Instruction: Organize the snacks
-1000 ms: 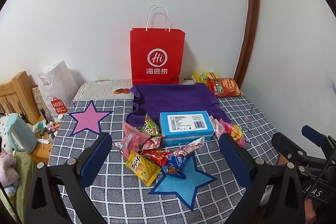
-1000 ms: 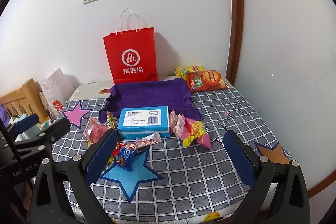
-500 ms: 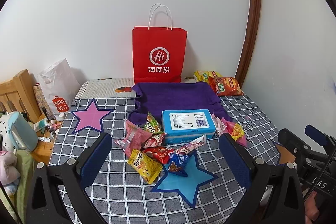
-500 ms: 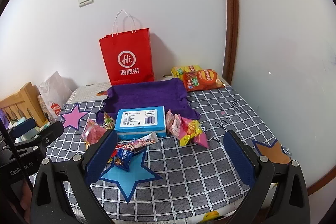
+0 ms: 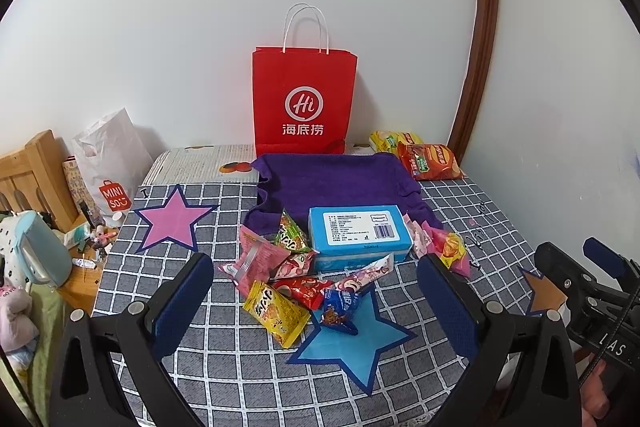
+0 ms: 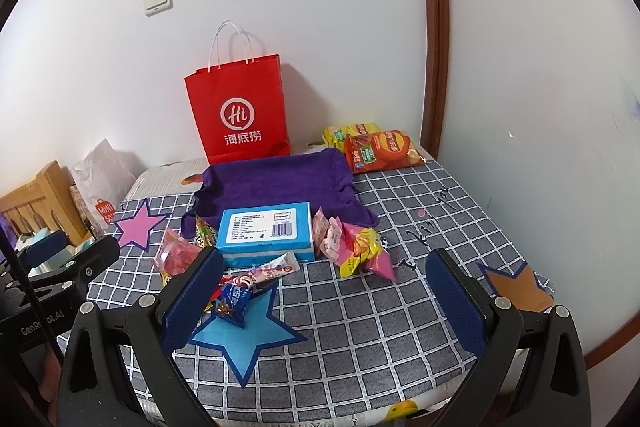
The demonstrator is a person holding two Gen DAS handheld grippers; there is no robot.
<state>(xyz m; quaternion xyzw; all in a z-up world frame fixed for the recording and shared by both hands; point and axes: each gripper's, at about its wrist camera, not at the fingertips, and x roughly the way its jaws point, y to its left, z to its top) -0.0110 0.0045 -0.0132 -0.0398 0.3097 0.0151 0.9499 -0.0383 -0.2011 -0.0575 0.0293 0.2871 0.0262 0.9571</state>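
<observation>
Both wrist cameras look forward and slightly down from the table's near edge toward the back wall – left view from the left, right from the right – sharing the blue box (image 5: 360, 233) (image 6: 266, 231) and red bag (image 5: 304, 103) (image 6: 240, 111).

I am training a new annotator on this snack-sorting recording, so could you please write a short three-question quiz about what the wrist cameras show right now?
1. True or false: the flat light-blue cardboard box lies partly on the dark purple cloth.
2. Which item rests on the blue paper star?
A. the orange crisp bag
B. the small blue snack packet
C. the red paper carrier bag
3. Fill in: both the left tongs and the right tongs are ____ and hold nothing.

Key: 1 true; 2 B; 3 open.
</observation>
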